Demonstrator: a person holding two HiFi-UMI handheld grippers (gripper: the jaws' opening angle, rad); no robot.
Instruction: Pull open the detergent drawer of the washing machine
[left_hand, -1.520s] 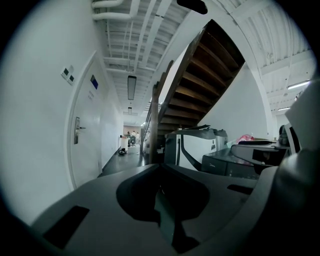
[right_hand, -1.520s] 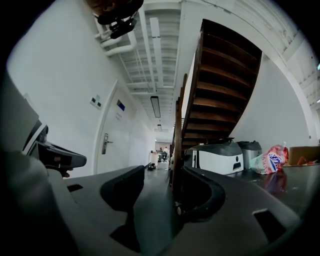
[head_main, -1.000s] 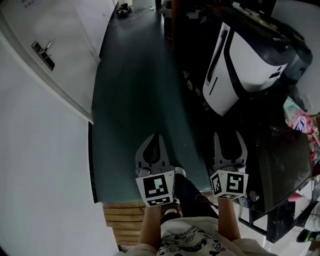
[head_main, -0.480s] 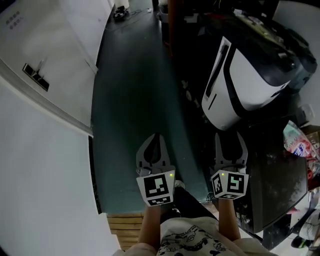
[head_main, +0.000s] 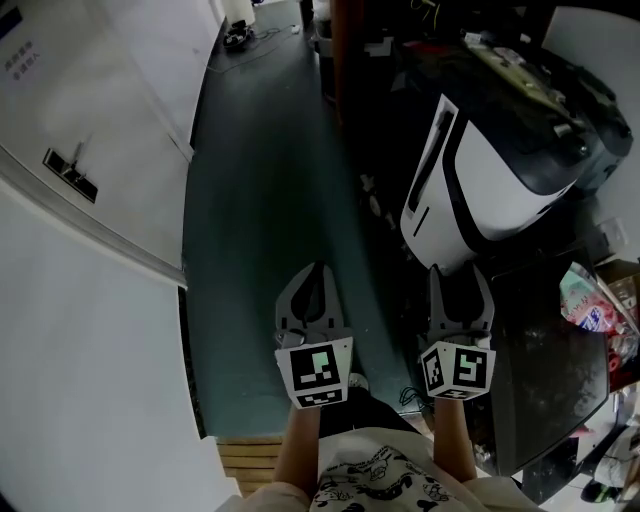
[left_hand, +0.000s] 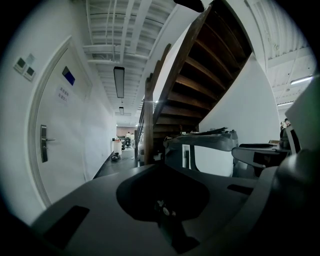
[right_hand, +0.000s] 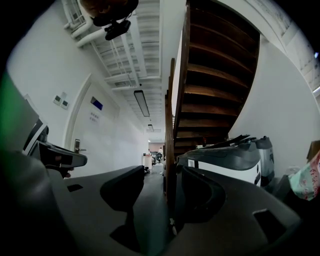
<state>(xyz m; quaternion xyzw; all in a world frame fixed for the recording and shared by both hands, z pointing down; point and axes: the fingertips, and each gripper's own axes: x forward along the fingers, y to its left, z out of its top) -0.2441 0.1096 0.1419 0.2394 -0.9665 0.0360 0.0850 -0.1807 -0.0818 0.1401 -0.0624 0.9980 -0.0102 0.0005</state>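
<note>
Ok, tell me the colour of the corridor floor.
The floor is dark teal green, clearest in the head view.

A dark green floor (head_main: 270, 220) ran down a long corridor. On the left stood a white wall (head_main: 80, 380) with a white door (head_main: 100, 100), which bore a metal handle (head_main: 68, 172) and a small blue sign (left_hand: 68, 76). A brown wooden staircase (left_hand: 200, 75) rose overhead on the right. The white ceiling (left_hand: 107, 30) carried pipes and a long light fitting (left_hand: 119, 82). Wooden slats (head_main: 250, 455) lay at the floor's near edge.

door (head_main: 70, 100) left | floor (head_main: 270, 180) centre, under left hand-held gripper (head_main: 315, 272) | machine (head_main: 500, 180) right, beside right hand-held gripper (head_main: 458, 272) | staircase (left_hand: 200, 75) ahead
</note>
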